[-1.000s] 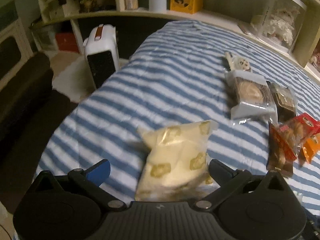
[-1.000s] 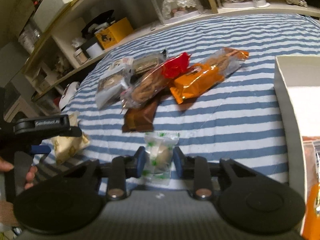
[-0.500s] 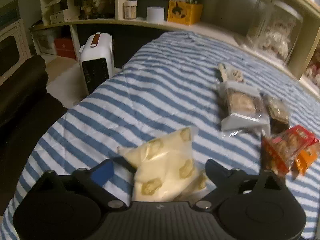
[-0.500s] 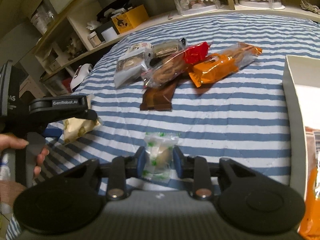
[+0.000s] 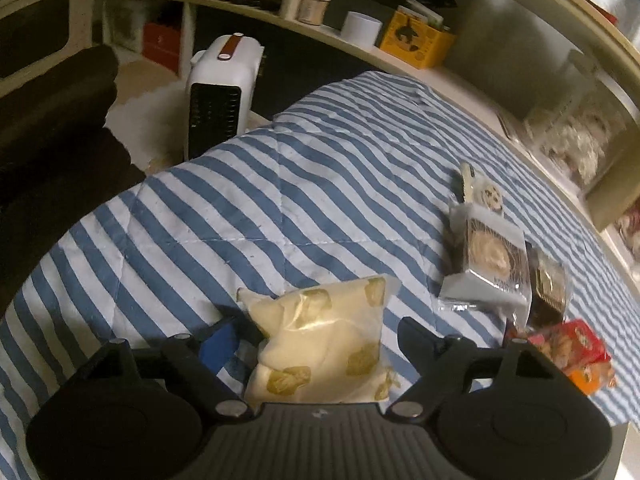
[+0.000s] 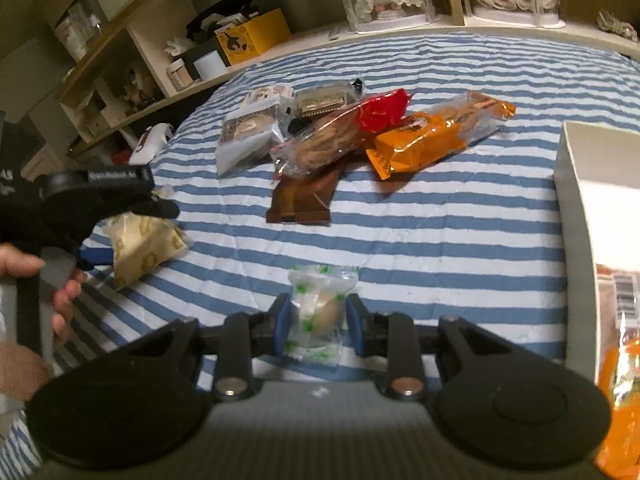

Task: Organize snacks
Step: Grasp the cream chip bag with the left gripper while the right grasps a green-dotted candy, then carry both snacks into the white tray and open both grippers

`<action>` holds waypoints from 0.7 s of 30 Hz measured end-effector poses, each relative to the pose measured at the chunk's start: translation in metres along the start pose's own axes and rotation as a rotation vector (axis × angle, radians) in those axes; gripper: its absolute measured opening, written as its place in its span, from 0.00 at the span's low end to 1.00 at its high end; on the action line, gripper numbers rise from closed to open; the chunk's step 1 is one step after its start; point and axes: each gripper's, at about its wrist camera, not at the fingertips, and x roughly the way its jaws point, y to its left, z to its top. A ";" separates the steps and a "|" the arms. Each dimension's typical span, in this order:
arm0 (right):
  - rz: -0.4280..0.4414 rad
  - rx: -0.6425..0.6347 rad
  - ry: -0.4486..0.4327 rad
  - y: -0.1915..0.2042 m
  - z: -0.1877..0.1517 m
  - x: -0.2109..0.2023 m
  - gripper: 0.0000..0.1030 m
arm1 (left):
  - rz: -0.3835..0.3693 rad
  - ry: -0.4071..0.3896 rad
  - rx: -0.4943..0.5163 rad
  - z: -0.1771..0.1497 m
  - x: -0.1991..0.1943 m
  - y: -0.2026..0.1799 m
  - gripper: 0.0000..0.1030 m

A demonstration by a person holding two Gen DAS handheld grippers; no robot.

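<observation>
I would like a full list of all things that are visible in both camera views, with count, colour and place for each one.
bedcover: 1, blue and white stripes, under all the snacks
yellow pouch: 1, pale yellow with gold prints, between the left jaws
small clear packet: 1, clear with green marks, in the right jaws
brown packet: 1, brown, middle of the bedcover
orange packets: 2, orange, side by side behind the brown packet
red-ended cookie bag: 1, clear and red, over the brown packet
grey cookie pack: 1, grey-white, left of the pile
white box: 1, white, right edge
heater: 1, white, on the floor
yellow box: 1, yellow, on the shelf
left gripper: 1, black, jaws closing around the yellow pouch
right gripper: 1, black, shut on the small clear packet
hand: 1, on the left gripper's handle
</observation>
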 end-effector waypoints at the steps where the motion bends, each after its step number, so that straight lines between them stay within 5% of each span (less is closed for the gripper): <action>1: 0.002 0.004 0.003 0.000 0.000 0.000 0.34 | 0.003 -0.001 -0.002 0.000 0.001 0.000 0.83; 11: 0.046 0.136 0.041 -0.009 0.003 0.006 0.46 | 0.030 -0.024 0.062 -0.007 -0.001 -0.009 0.64; 21: 0.037 0.122 0.037 -0.008 0.004 0.005 0.36 | 0.005 -0.047 0.171 -0.009 -0.016 -0.012 0.46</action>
